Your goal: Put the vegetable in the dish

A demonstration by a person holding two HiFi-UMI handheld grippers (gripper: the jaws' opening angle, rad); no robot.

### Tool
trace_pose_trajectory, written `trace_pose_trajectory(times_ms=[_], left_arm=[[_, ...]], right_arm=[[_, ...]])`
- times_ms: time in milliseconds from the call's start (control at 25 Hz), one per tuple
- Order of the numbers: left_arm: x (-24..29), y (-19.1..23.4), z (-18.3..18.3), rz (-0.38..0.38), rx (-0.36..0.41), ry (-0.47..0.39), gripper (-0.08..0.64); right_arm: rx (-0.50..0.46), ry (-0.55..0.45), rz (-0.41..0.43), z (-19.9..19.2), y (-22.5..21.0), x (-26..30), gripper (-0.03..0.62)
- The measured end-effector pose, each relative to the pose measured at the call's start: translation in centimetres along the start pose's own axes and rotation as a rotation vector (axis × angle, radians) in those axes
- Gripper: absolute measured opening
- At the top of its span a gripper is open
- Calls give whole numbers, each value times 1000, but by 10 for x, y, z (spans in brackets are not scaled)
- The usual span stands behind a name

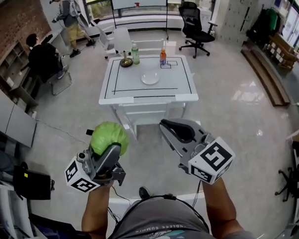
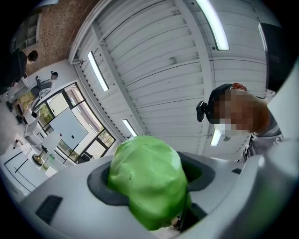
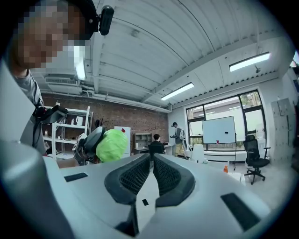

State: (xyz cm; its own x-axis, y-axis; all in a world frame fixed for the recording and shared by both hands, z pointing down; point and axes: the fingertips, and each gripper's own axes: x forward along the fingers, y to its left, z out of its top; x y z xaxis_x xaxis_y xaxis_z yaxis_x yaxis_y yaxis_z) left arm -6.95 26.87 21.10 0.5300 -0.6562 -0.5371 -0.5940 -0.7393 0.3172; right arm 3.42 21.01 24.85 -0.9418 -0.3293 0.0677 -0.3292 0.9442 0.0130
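Head view down, table (image 1: 131, 86) far; gripper views upward, perhaps sharing it.

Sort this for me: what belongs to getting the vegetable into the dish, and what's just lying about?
Job: green vegetable, left gripper holding it, white dish, table.
Lying about: green bottle, orange bottle, dark bowl, office chair.

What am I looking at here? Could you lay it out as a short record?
Left gripper: fingers shut on a green vegetable
Right gripper: fingers together, empty
Dish: white, looks empty, on the table ahead
Also on table: green bottle, orange bottle, bowl
Status: vegetable not yet in dish; the person stands back from the table
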Motion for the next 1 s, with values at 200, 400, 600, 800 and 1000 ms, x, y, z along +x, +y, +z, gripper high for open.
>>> trace_pose_trajectory(times_ms=[200, 400, 600, 800, 1000], left_arm=[[5, 35, 10, -37, -32, 15, 310], [7, 60, 17, -53, -48, 24, 310], [23, 81, 21, -53, -51, 22, 310], [47, 115, 2, -4, -51, -4, 310], [80, 140, -4, 6, -37, -39, 310]], right_arm=[[-7, 12, -40, 5, -14, 34, 8], [15, 30, -61, -1, -22, 54, 8], [14, 41, -64, 3, -43, 66, 8], [2, 66, -18, -5, -91, 82, 8], [-13, 85, 26, -4, -128, 91, 8]])
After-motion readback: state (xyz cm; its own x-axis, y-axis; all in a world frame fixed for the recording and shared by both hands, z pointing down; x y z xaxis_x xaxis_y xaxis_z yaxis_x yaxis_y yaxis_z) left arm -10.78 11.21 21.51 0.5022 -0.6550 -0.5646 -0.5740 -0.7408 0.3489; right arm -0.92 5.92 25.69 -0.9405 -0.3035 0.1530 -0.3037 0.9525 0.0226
